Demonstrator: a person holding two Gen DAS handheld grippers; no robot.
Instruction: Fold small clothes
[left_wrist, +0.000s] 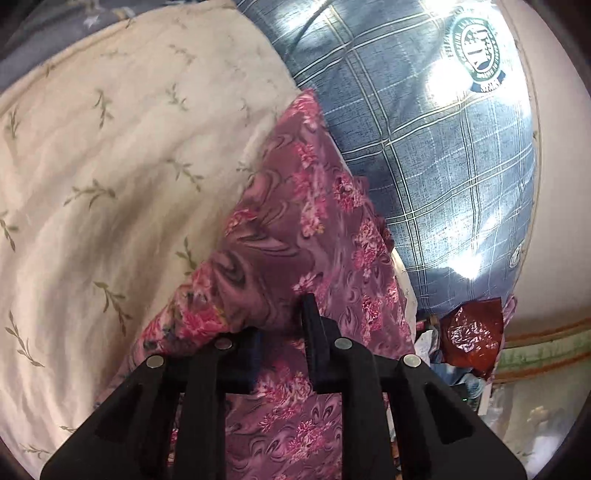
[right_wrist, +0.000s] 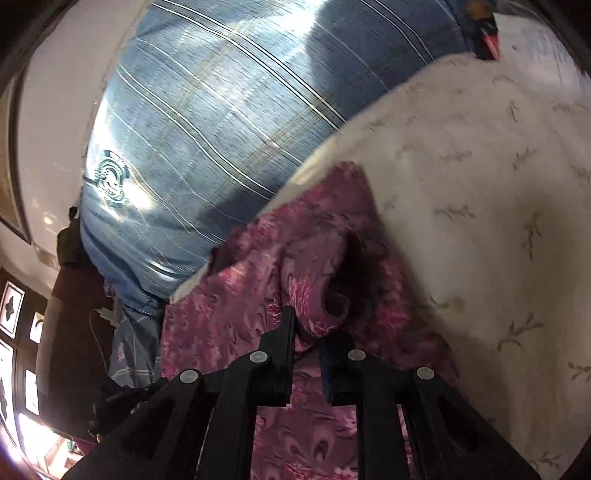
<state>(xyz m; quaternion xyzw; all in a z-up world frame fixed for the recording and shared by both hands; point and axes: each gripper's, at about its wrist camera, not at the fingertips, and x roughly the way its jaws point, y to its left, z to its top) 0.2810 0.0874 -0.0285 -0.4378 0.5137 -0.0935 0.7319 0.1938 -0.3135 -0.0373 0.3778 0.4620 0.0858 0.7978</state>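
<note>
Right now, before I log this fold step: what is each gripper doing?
Left gripper: jaws closed on the pink floral garment.
Right gripper: jaws closed on a bunched fold of the same garment.

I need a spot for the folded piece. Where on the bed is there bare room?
The cream leaf-print sheet lies bare beside the pink floral garment, away from the blue plaid pillow. It is crowded where garment meets pillow, and by the red-brown wrapper at the pillow's end.
</note>
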